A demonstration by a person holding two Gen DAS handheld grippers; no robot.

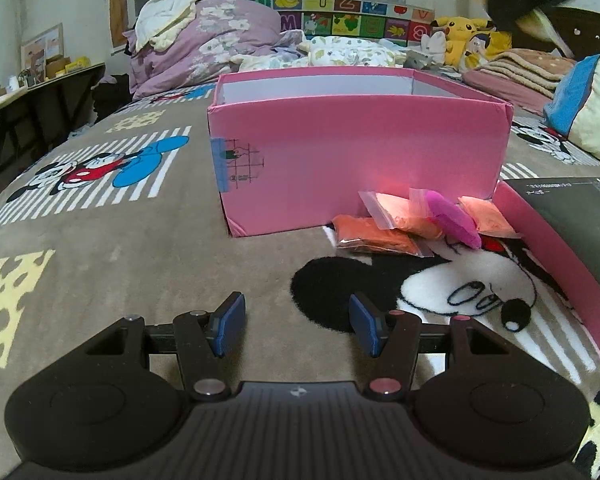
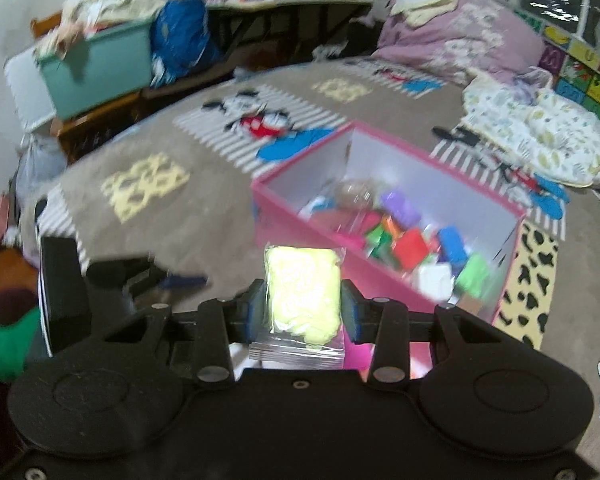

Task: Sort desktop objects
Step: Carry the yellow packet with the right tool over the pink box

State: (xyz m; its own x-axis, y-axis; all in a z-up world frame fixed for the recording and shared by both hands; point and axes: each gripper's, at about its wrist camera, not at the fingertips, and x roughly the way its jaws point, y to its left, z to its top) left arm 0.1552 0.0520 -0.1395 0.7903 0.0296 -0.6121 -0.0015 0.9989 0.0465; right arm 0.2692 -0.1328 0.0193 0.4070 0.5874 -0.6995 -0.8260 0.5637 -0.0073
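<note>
Right claw (image 2: pixel 302 314) is clamped on a clear zip bag of pale yellow clay (image 2: pixel 302 296); pads press it from both sides, bag upright between them, sealed end hanging below the pads. It hangs above the bed blanket (image 2: pixel 180 216), on the near side of the pink box (image 2: pixel 296 220) and not yet over its opening. Frame is blurred, so exact clearance to the box rim can't be judged

Box already holds a pile of sorted stuff: coloured blocks and packets in purple, red, blue, green, white. Most of the job looks done

Left claw (image 1: pixel 297 324) sits part open with nothing between its blue pads (image 1: pixel 230 322), low over the blanket, pointing at the box's near wall

Still outside the box, lying on the blanket against that wall: an orange bag (image 1: pixel 374 236), two peach bags (image 1: pixel 406 214) (image 1: pixel 486 216) and a magenta packet (image 1: pixel 454 218). All are ahead of the left claw and to its right, well apart from its pads. Pink lid (image 1: pixel 556 264) with a dark booklet (image 1: pixel 580 216) on it lies right of them

Judgement: yellow bag goes in next, then four packets left to pick
</note>
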